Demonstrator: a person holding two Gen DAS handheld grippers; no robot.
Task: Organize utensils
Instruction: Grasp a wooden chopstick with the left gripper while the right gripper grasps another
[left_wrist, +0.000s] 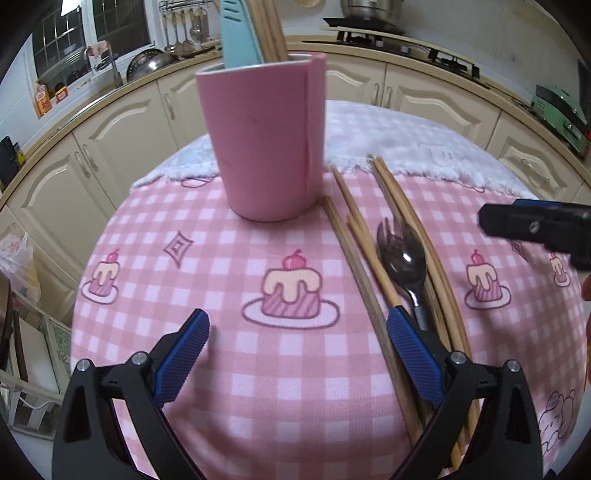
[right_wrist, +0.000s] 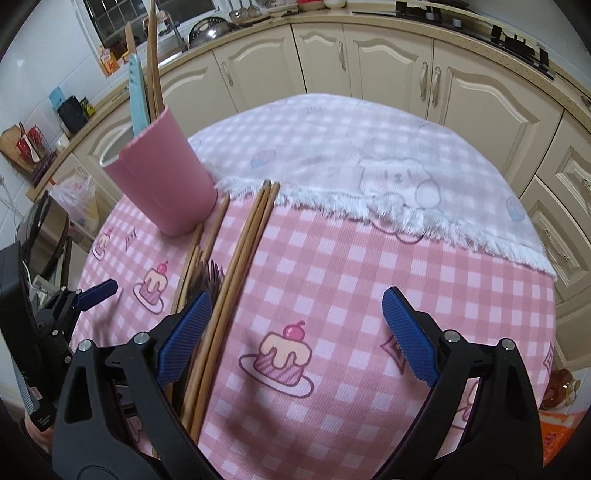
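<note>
One pink cup (left_wrist: 264, 147) stands on the checked cloth (left_wrist: 221, 354), holding one light-blue utensil (left_wrist: 238, 33) and what looks like three wooden chopsticks (left_wrist: 271, 29), though their overlap makes that count uncertain. Loose on the cloth: one dark metal spork (left_wrist: 402, 258) and about six wooden chopsticks (left_wrist: 354, 251); they overlap, so the exact number is unclear. Two grippers are in view, the left gripper (left_wrist: 297, 325) and the right gripper (right_wrist: 297, 306), both with their jaws spread and empty.
</note>
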